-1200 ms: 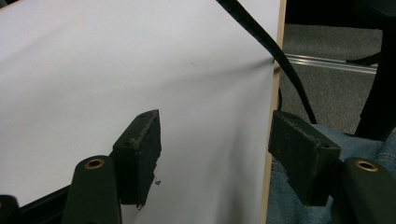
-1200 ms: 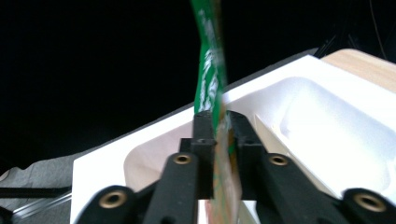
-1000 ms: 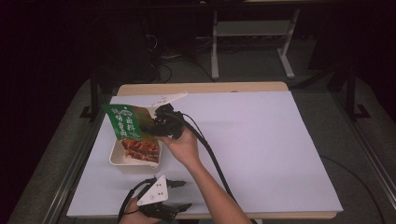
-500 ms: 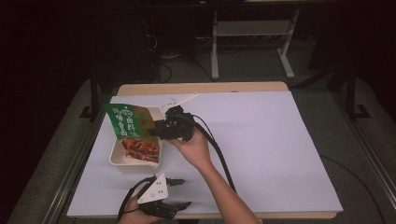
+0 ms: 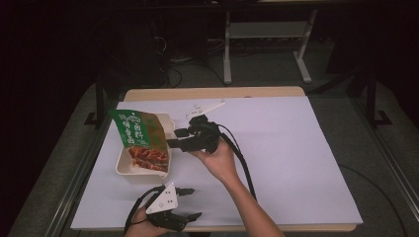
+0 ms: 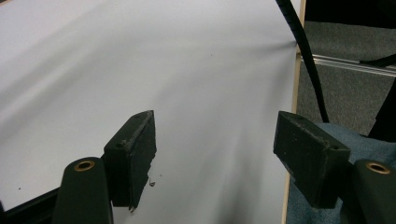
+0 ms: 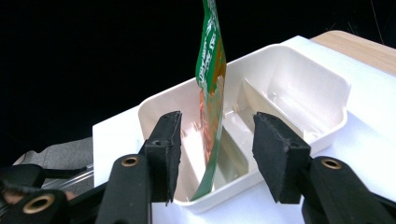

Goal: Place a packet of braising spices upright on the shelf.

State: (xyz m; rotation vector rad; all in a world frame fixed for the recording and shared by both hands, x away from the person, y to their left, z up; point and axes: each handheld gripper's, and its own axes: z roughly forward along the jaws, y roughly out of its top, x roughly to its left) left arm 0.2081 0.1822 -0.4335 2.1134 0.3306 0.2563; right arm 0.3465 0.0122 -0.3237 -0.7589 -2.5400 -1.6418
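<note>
A cream compartment tray (image 5: pixel 123 165) sits at the left of the white-covered table. A green food packet (image 5: pixel 140 136) stands on edge in it and leans. My right gripper (image 5: pixel 173 138) is level just right of the packet. Its jaws have just been opening. In the right gripper view the packet (image 7: pixel 210 93) rises from the tray (image 7: pixel 299 88) ahead of the gap, and the pads (image 7: pixel 170 140) do not touch it. My left gripper (image 5: pixel 194 202) rests near the front edge, open over bare paper (image 6: pixel 215 140), with nothing between its jaws.
White paper (image 5: pixel 296 148) covers the table, with a wooden strip (image 5: pixel 212 92) along its far edge. The right gripper's black cable (image 5: pixel 244 163) trails back along the forearm. A white metal stand (image 5: pixel 267 34) is on the floor behind the table.
The right gripper has let go of the packet, opened its jaws and drawn back to the right. The packet now stands by itself in the tray. The left gripper stayed put.
</note>
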